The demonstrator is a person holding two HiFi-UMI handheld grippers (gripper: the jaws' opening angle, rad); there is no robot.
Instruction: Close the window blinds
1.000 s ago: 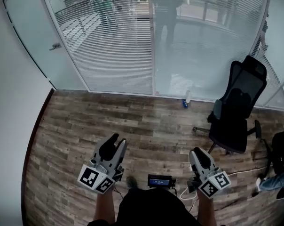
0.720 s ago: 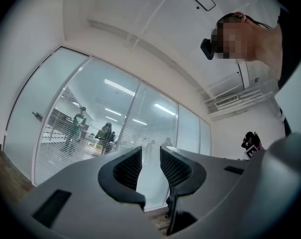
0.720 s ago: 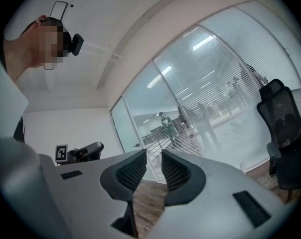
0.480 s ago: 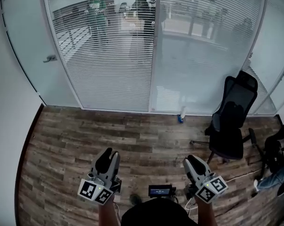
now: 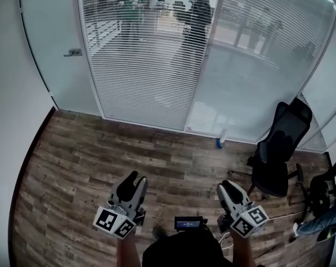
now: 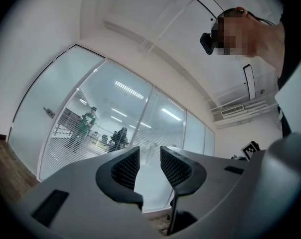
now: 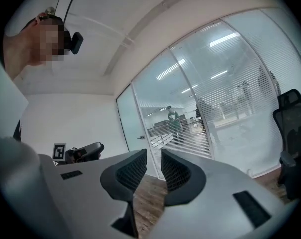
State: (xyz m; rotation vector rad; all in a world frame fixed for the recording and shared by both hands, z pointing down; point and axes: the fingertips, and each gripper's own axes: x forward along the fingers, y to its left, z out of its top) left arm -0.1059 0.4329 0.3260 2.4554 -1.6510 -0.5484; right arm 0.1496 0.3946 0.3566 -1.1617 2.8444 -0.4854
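floor: wood planks (image 5: 90, 154) | black office chair (image 5: 279, 149) standing on it | glass partition (image 5: 235, 99) just behind chair | frosted door (image 5: 51, 49) well left of chair | white wall (image 5: 6, 121) farther left | strip lights (image 6: 129, 89) lit beyond glass

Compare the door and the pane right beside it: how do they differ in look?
The door is plain and frosted, with nothing showing through; the pane has slatted blinds, and people show behind them. The door bears a handle; the pane has none. Both are tall, pale and reach the wood floor.
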